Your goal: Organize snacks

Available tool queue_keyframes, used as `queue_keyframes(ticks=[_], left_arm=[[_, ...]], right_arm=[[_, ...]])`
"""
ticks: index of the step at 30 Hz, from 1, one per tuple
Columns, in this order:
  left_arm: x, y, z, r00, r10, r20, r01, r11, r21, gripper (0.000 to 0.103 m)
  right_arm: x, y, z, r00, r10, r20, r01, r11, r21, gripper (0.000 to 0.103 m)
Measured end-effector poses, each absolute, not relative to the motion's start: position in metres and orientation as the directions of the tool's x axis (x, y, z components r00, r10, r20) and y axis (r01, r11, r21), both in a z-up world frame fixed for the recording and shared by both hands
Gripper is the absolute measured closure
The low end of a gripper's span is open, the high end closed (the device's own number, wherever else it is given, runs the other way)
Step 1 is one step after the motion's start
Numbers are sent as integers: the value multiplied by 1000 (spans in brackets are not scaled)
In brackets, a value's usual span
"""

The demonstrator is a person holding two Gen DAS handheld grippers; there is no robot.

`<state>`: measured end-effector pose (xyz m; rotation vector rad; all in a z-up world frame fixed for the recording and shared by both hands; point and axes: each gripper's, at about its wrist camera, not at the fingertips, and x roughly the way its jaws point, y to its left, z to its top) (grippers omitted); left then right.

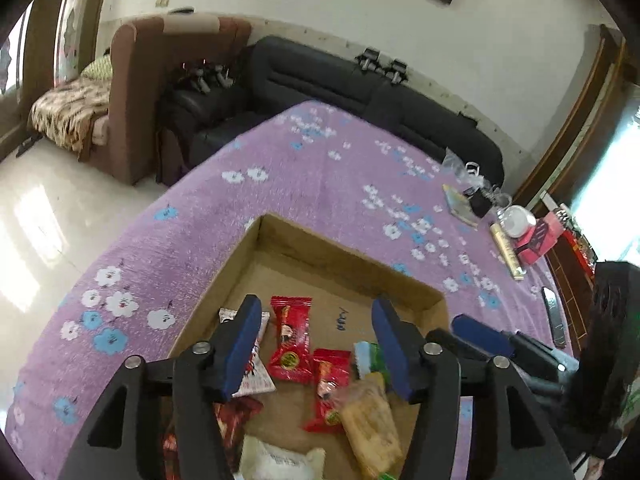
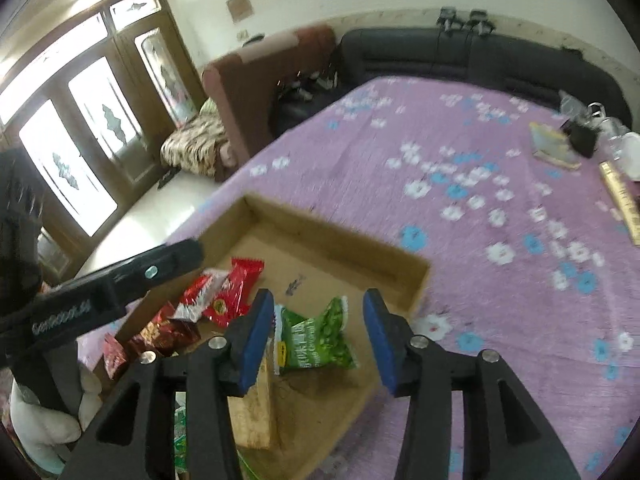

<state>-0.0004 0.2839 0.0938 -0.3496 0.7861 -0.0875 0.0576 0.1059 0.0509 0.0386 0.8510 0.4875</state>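
**Snacks in the open box, both my grippers spread above it**

In my left gripper's view, the cardboard box [image 1: 344, 276] lies open on the table, and I read its contents from left to right. A white and red packet [image 1: 256, 376] lies partly under my left finger. Next comes a red sachet [image 1: 291, 338] lying flat, then a second red sachet [image 1: 330, 390] lower down, then a green packet [image 1: 370, 360], and below that a yellowish wrapped bar [image 1: 370, 428], blurred. A dark red pack [image 1: 234, 416] and a white pouch [image 1: 280, 462] sit at the near edge. The far half of the box floor is bare cardboard with a small pen mark.

The box rests on a purple flowered cloth [image 1: 320, 176]. At the cloth's far right lie a small book, a white jar, a gold tube and a pink carton [image 1: 538, 240]. Behind the table stand a brown armchair [image 1: 132, 92] and a black sofa [image 1: 320, 76], on pale tiles.

My left gripper [image 1: 316, 344] is spread wide and holds nothing; the red sachets lie between and below its pads. My right gripper [image 2: 318, 336] is also wide and empty, hovering over the green packet [image 2: 316, 340], which lies between its fingers inside the box near the right wall. I cannot tell whether either pad touches a snack.
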Motion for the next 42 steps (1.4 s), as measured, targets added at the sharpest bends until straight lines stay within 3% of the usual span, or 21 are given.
queue_keyframes(ticks=[8,13,18,22,30,42], left_arm=[[-69,256,150,858,-35,-512,-72,980,-187,25],[-129,241,180,934,116,-339,-153,985,-84,2],[-192,249,202,947,251,-201,-261,965,-27,0],[-220,268,215,930,315,-190,-324,946,-14,0],[-252,302,229,902,415,-119,-418,908,-1,1],[-249,318,225,892,435,-125,-440,898,-9,0]], right_arm=[[5,63,86,654,435,-618,-356,899,256,53],[-30,49,98,696,439,-568,-338,898,281,48],[-50,50,109,719,455,-525,-330,889,319,47],[-63,69,113,732,480,-483,-345,873,345,40],[-60,141,109,672,533,-514,-427,846,319,40],[-64,175,105,632,566,-530,-495,820,286,40]])
